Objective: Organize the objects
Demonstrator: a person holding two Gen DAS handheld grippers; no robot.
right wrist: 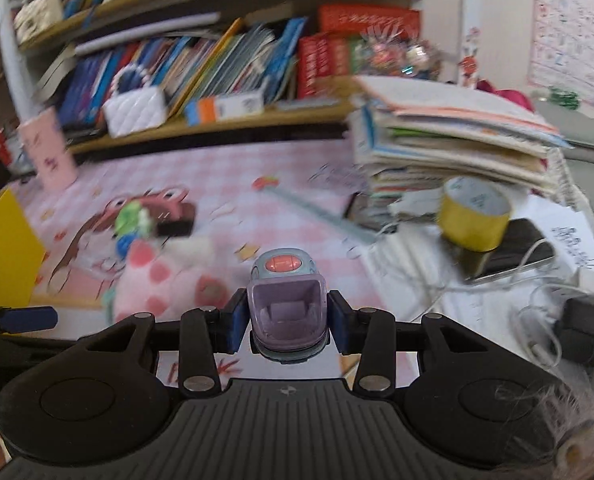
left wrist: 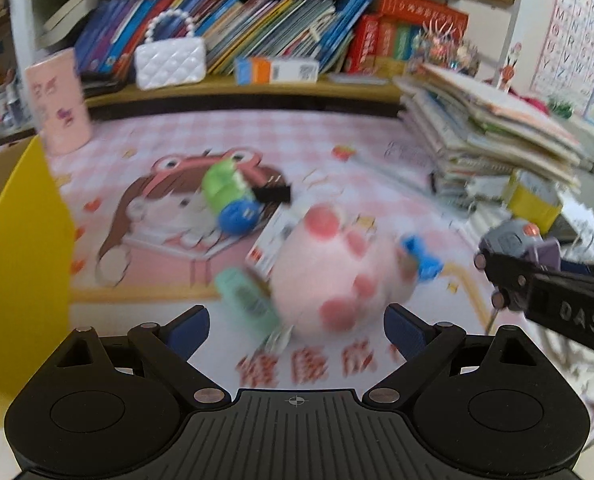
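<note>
My right gripper (right wrist: 287, 320) is shut on a small grey-blue and purple toy car (right wrist: 284, 304), held above the pink checked desk mat (right wrist: 297, 184); the left wrist view shows the toy car (left wrist: 511, 238) and the gripper at the right edge. My left gripper (left wrist: 297, 320) is open, its blue pads either side of a pink plush with red spots (left wrist: 333, 276) lying on the mat just ahead. Near the plush lie a mint green tube (left wrist: 247, 296), a white card box (left wrist: 271, 240), and farther back a green and blue toy (left wrist: 231, 196).
A yellow bin wall (left wrist: 21, 248) rises at the left. A pink cup (left wrist: 59, 104) stands at the back left. A stack of books (left wrist: 489, 132) and a yellow tape roll (right wrist: 473, 216) fill the right side, with cables and a phone (right wrist: 513, 252). A crowded bookshelf (left wrist: 257, 40) runs behind.
</note>
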